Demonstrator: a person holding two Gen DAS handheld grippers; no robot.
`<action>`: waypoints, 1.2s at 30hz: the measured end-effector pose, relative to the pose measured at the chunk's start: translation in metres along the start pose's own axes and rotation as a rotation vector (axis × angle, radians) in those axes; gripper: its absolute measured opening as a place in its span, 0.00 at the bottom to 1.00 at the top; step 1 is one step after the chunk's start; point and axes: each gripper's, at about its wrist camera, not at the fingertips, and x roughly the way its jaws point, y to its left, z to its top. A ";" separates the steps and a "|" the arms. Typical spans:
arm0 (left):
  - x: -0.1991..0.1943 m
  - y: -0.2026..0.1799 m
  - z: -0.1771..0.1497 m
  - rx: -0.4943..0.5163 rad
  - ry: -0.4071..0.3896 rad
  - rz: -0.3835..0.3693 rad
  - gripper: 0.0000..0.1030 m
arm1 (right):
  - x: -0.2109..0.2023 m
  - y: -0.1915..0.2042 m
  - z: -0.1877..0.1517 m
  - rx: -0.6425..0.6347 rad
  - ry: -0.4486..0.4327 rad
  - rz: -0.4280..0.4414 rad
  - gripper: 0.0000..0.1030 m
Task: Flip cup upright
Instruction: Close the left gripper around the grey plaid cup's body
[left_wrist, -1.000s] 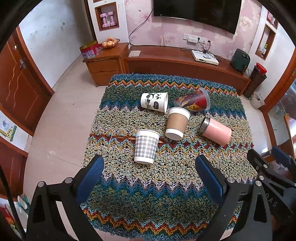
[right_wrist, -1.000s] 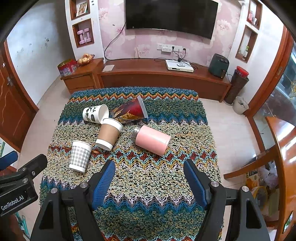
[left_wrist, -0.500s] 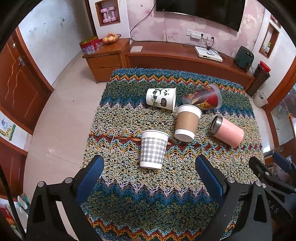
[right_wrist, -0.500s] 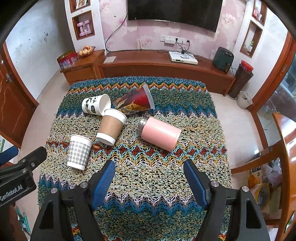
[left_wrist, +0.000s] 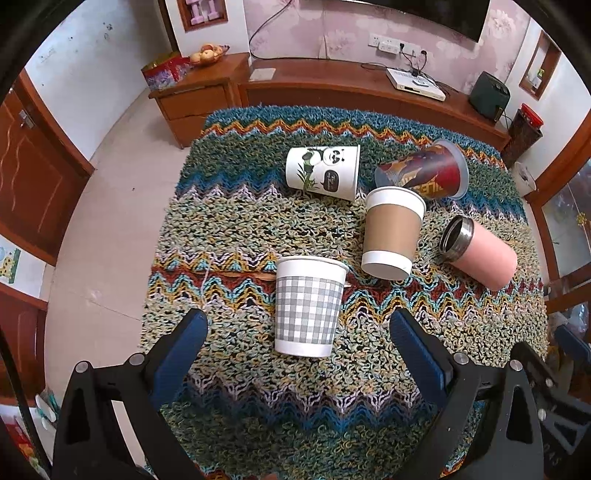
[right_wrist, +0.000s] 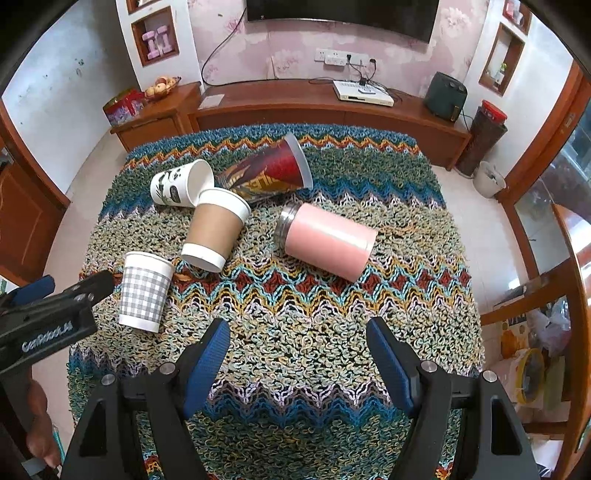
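Observation:
Several cups lie on their sides on a zigzag woven cloth (left_wrist: 258, 229). A grey checked paper cup (left_wrist: 307, 306) lies just ahead of my open left gripper (left_wrist: 298, 332), centred between its blue fingers, not touched. It also shows in the right wrist view (right_wrist: 144, 291). Behind it lie a brown sleeved cup (left_wrist: 393, 230), a panda cup (left_wrist: 325, 171), a red printed cup (left_wrist: 424, 171) and a pink steel tumbler (left_wrist: 480, 251). My right gripper (right_wrist: 298, 339) is open and empty, short of the pink tumbler (right_wrist: 327, 245).
The cloth covers a table whose edges drop to a tiled floor (left_wrist: 110, 221) on the left. A wooden TV cabinet (right_wrist: 314, 107) runs behind. A wooden chair (right_wrist: 569, 295) stands at the right. The left gripper's body (right_wrist: 48, 317) shows at the left in the right wrist view.
Both grippers have moved forward and down toward the cups. The checked cup now sits closer between the left fingers. No cup has moved.

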 end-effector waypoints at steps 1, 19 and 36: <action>0.003 0.000 0.000 0.002 0.004 -0.003 0.97 | 0.002 0.000 -0.001 0.002 0.002 -0.004 0.75; 0.076 0.011 0.003 0.022 0.137 -0.032 0.97 | 0.021 0.001 -0.014 0.041 0.045 -0.019 0.75; 0.105 0.024 0.004 0.013 0.242 -0.103 0.91 | 0.030 -0.001 -0.025 0.077 0.072 -0.024 0.75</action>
